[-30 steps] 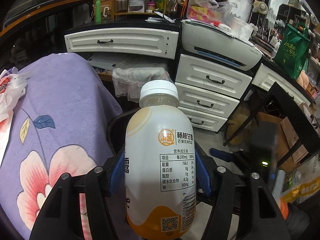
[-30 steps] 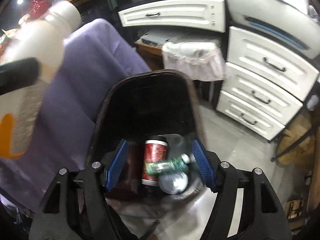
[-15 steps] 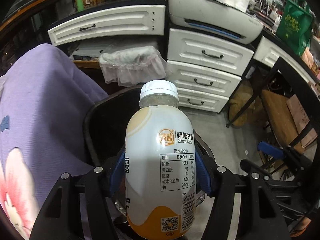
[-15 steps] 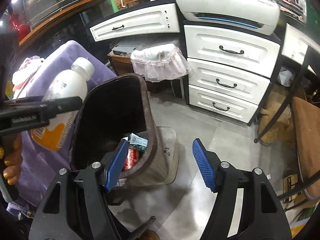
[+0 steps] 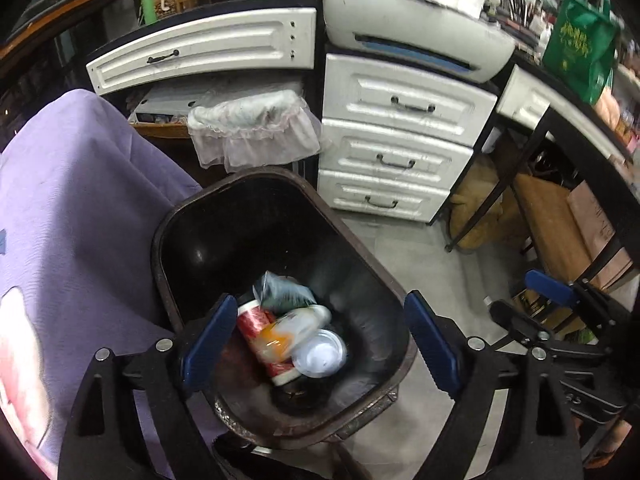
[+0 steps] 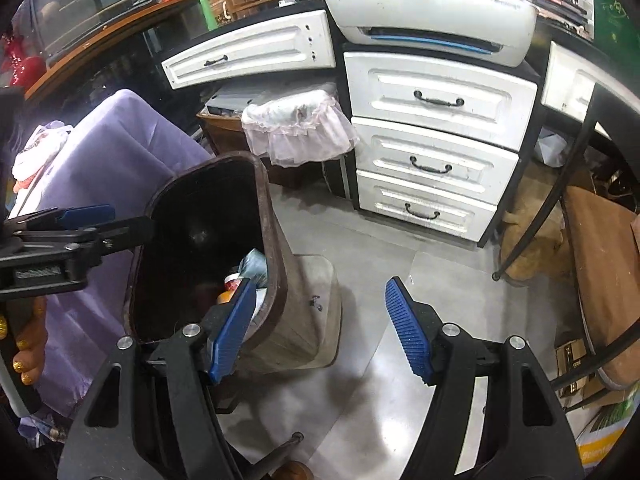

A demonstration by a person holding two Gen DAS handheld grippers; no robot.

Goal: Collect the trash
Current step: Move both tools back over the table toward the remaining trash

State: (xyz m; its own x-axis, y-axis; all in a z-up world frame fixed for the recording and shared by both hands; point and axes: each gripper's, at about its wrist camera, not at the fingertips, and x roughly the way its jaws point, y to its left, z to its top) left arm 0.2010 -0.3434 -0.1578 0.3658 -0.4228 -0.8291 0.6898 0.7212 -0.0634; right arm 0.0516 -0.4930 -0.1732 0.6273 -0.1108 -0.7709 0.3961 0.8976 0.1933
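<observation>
My left gripper is open and empty, right above the dark brown trash bin. The white and orange drink bottle lies blurred inside the bin, on a red can, beside a white lid and a dark wrapper. My right gripper is open and empty, over the grey floor to the right of the bin. The left gripper also shows in the right wrist view, over the bin's left rim.
A purple flowered cloth covers the table left of the bin. White drawers and a lace-covered bin stand behind. A black desk leg and cardboard boxes are at the right. A white printer sits on the drawers.
My left gripper has opened and the drink bottle has dropped into the bin. My right gripper has drawn back a little to the right of the bin.
</observation>
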